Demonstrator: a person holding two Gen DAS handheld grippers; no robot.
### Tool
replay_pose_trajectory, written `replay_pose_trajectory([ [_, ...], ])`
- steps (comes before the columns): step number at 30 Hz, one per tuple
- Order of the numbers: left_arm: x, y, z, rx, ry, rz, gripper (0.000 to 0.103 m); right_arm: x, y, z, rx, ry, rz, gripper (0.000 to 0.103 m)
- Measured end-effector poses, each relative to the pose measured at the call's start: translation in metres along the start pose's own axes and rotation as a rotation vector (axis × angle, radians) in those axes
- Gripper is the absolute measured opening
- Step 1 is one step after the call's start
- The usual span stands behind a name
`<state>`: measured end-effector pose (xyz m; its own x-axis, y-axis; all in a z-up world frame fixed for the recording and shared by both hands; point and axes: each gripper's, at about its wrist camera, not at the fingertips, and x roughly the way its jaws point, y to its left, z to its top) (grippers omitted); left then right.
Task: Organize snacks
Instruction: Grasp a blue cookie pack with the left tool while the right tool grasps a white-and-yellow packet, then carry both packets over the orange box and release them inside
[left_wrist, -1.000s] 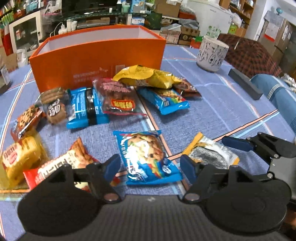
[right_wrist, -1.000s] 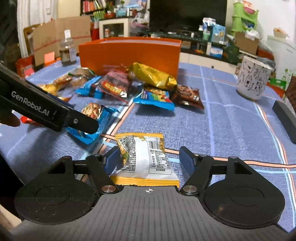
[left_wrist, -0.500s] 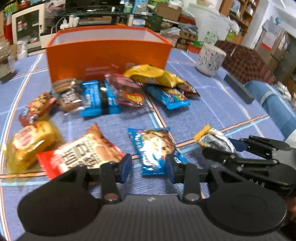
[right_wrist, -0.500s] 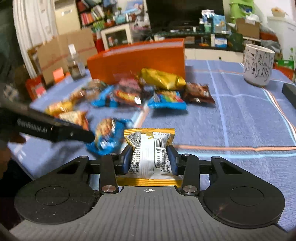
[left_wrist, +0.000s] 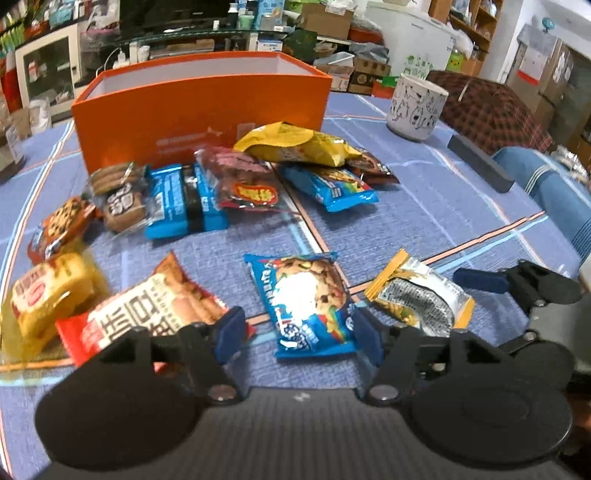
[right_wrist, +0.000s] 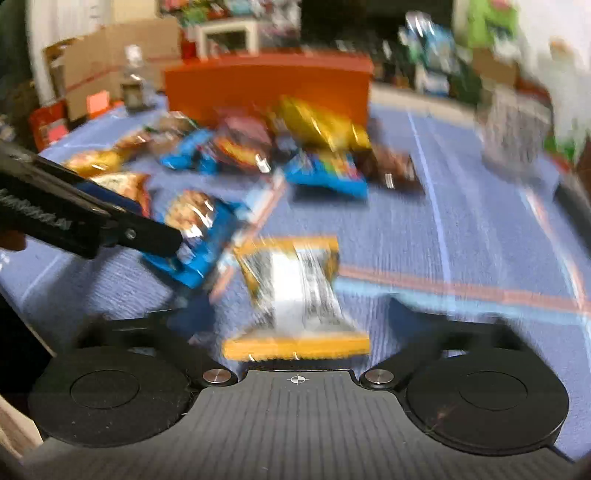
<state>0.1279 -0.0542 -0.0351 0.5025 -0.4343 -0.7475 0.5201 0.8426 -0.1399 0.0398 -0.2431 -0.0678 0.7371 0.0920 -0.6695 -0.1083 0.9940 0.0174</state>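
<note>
The left tool (left_wrist: 297, 330) hovers low over the table (left_wrist: 424, 221) with its blue pads spread wide, framing the near end of a blue cookie packet (left_wrist: 306, 299) that lies flat on the blue cloth. A red wafer packet (left_wrist: 147, 314) sits just beside the left pad. To the right, the same view catches the right tool (left_wrist: 476, 280) side-on, with a gold-and-silver packet (left_wrist: 421, 295) just beside its one visible blue pad; whether pad and packet touch cannot be told here. Farther out, more snacks crowd the foot of an open orange box (left_wrist: 207, 110), among them a yellow bag (left_wrist: 295, 144) and a yellow cake packet (left_wrist: 48, 291). A patterned mug (left_wrist: 415, 107) stands well apart to the right.

The right wrist view, heavily blurred, shows what the other cannot: the gold-and-silver packet (right_wrist: 295, 295) lies lengthwise between the spread fingers of the right tool (right_wrist: 295, 317), with bare cloth visible on both sides, so the tool stands wide and grips nothing. The left tool (right_wrist: 155, 240) enters from the left, its tip over the cookie packet (right_wrist: 195, 236). The orange box (right_wrist: 266, 88) shows behind.
</note>
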Motion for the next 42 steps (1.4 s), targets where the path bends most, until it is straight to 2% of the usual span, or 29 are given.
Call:
replay_pose_trajectory([
  [5,0.010,-0.007,0.002,0.016,0.008,0.003,0.065,0.005,0.000,-0.015,-0.014,-0.085,-0.017,0.097],
  [7,0.012,-0.008,0.002,0.021,0.013,0.001,0.065,0.008,-0.004,-0.008,-0.031,-0.040,-0.001,0.095],
  [8,0.013,-0.008,0.002,0.024,0.012,0.001,0.065,0.008,-0.004,-0.001,-0.035,-0.007,-0.005,0.090],
  [9,0.014,-0.008,0.002,0.024,0.013,0.002,0.065,0.004,-0.005,0.004,-0.038,-0.027,-0.017,0.066],
  [10,0.015,-0.009,0.003,0.022,0.013,0.001,0.065,-0.001,-0.006,0.006,-0.046,-0.073,-0.028,0.049],
  [13,0.021,-0.009,0.005,0.008,0.013,-0.006,0.065,0.007,-0.001,0.006,-0.088,-0.061,-0.036,0.046],
  [16,0.024,-0.014,0.004,0.045,0.010,0.016,0.066,0.012,0.001,0.003,-0.087,-0.050,-0.031,0.044],
  [17,0.024,-0.015,0.004,0.055,0.010,0.018,0.060,0.013,-0.002,0.003,-0.069,-0.045,-0.019,0.044],
  [18,0.023,-0.015,0.004,0.059,0.010,0.013,0.048,0.014,-0.007,0.003,-0.034,-0.043,0.006,0.033],
  [19,0.022,-0.013,0.005,0.057,0.017,0.009,0.048,0.010,-0.008,0.002,-0.016,-0.046,0.022,0.027],
  [21,0.019,-0.008,0.006,0.031,0.034,-0.026,0.045,0.007,-0.005,0.003,-0.020,-0.038,0.036,0.022],
  [23,0.008,-0.002,0.007,0.006,0.029,-0.058,0.045,0.002,0.000,0.004,-0.001,-0.045,0.079,0.021],
  [26,-0.018,0.004,0.016,0.007,-0.030,-0.062,0.045,-0.017,0.004,0.016,0.005,-0.106,0.109,0.021],
  [29,-0.036,0.022,0.046,-0.013,-0.081,-0.078,0.045,-0.026,0.001,0.045,0.023,-0.178,0.139,0.022],
  [34,-0.037,0.055,0.125,-0.031,-0.184,-0.015,0.045,-0.010,-0.010,0.125,-0.016,-0.288,0.136,0.022],
  [37,-0.014,0.077,0.174,-0.068,-0.198,-0.014,0.045,0.025,-0.019,0.185,-0.038,-0.312,0.119,0.022],
  [39,0.009,0.084,0.199,-0.066,-0.195,0.026,0.045,0.053,-0.022,0.217,-0.059,-0.306,0.099,0.022],
  [42,0.042,0.095,0.222,-0.063,-0.173,0.045,0.043,0.096,-0.023,0.246,-0.068,-0.270,0.097,0.022],
])
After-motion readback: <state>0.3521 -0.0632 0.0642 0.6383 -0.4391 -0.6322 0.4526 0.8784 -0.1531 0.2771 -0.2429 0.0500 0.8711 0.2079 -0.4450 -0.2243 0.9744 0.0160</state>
